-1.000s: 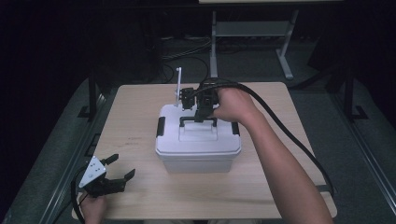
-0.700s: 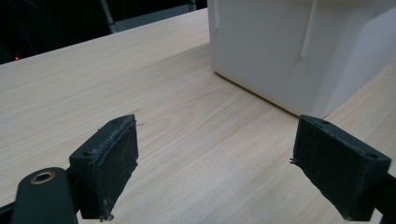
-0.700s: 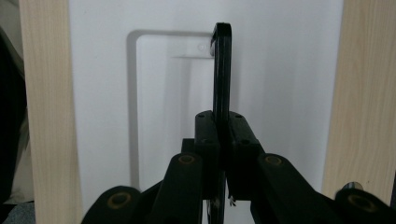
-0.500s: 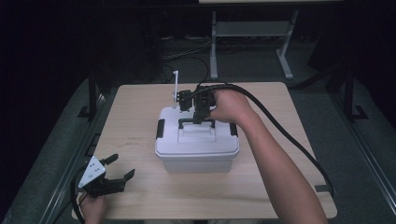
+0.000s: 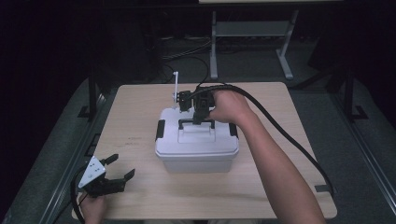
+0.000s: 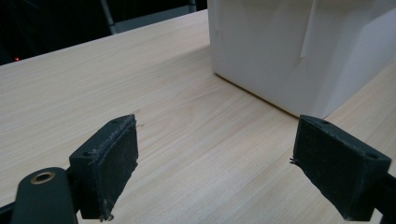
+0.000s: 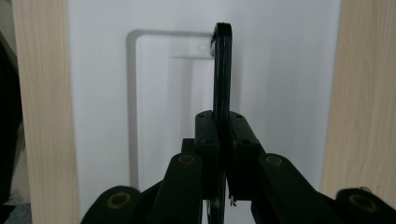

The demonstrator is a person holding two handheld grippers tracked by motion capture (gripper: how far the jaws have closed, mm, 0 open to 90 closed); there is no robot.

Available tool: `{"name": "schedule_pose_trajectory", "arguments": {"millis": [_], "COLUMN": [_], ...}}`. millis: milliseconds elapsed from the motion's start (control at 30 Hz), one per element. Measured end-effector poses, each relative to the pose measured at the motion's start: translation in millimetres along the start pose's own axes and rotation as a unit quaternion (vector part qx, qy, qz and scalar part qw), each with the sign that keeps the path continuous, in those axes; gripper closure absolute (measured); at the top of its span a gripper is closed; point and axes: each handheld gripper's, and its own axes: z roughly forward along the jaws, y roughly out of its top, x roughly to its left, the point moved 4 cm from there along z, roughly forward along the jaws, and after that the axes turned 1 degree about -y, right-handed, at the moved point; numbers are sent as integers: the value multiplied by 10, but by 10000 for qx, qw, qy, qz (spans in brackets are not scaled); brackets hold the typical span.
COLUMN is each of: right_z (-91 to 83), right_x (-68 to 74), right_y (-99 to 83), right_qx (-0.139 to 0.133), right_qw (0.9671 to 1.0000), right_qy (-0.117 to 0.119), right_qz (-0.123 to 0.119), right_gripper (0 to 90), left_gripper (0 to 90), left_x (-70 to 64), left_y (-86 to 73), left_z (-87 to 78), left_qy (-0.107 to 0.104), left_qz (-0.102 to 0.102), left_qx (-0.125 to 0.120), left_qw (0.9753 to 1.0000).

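Resting near the front left corner of the desk (image 5: 140,107), the left gripper (image 5: 113,179) has its jaws spread wide apart with nothing between them; in the left gripper view the pale wood grain runs under them toward the white wall of the box (image 6: 280,51). That white box (image 5: 196,149) with a lid sits at the middle of the desk, black latches at its two ends. Over the lid's back half, the right gripper (image 5: 198,116) is clamped on the black handle (image 7: 222,70), which stands up on edge from its recess. Beyond the far edge, the room is dark, with a grey metal stand (image 5: 252,30) and cables on the floor.
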Motion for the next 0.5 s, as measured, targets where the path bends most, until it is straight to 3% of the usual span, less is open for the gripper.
{"name": "schedule_pose_trajectory", "arguments": {"millis": [500], "right_z": [49], "right_x": [35], "right_y": [0], "right_qx": [73], "right_qw": [10000], "right_qy": [-10], "right_qz": [-36], "right_gripper": [840], "left_gripper": [136], "left_x": [3], "left_y": [0], "left_z": [-1], "left_qy": [-6], "left_qz": [-17], "left_qx": [-4], "left_qw": [10000]}}
